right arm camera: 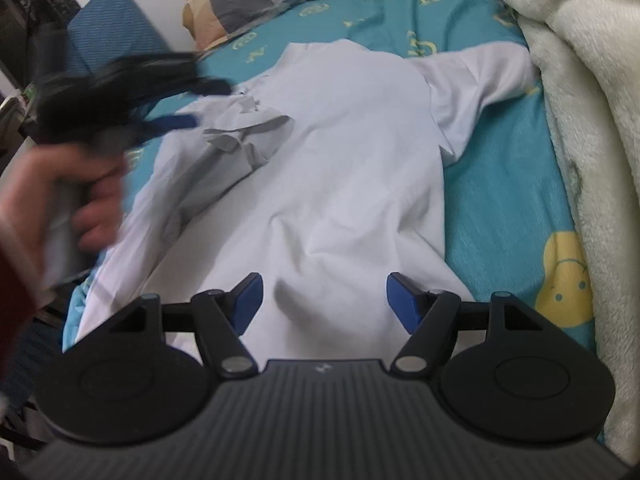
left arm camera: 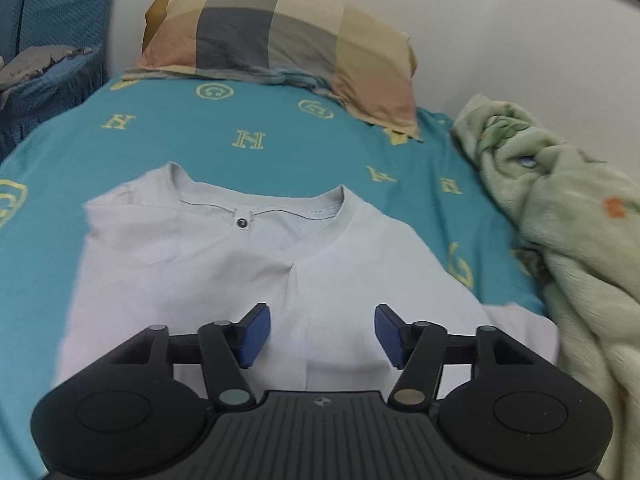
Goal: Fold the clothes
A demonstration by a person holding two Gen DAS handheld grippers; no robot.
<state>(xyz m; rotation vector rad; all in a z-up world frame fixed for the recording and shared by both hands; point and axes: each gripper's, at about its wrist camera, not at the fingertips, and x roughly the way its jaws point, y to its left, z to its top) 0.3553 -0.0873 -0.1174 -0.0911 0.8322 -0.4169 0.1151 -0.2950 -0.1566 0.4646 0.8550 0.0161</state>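
White shirt (right arm camera: 320, 168) spread flat on the bed (left arm camera: 300, 128), lying on the blue sheet with yellow letters and smiley faces. Collar (left arm camera: 256, 204) end near the checked pillow (left arm camera: 280, 36), with a small dark button (left arm camera: 241, 223) at the neck. One sleeve (right arm camera: 476, 88) stretched out toward the fluffy green blanket (left arm camera: 560, 220) at the side of the bed. Other sleeve (right arm camera: 236, 140) folded in over the body of the shirt and a bit crumpled, looking grey in the shade. Left gripper (left arm camera: 322, 334) up over the chest of the shirt, blue pads (left arm camera: 254, 336) wide apart, only flat cloth seen in the gap, nothing pinched. Same left gripper seen from the right camera as a dark blur (right arm camera: 200, 104) near the folded sleeve, held by a hand (right arm camera: 68, 192) with a dark red cuff. Right gripper (right arm camera: 324, 304) over the bottom part of the shirt, blue pads (right arm camera: 404, 304) also wide apart, shirt below them but not pinched. Blue chair cover (left arm camera: 52, 40) past the head of the bed, by the white wall.
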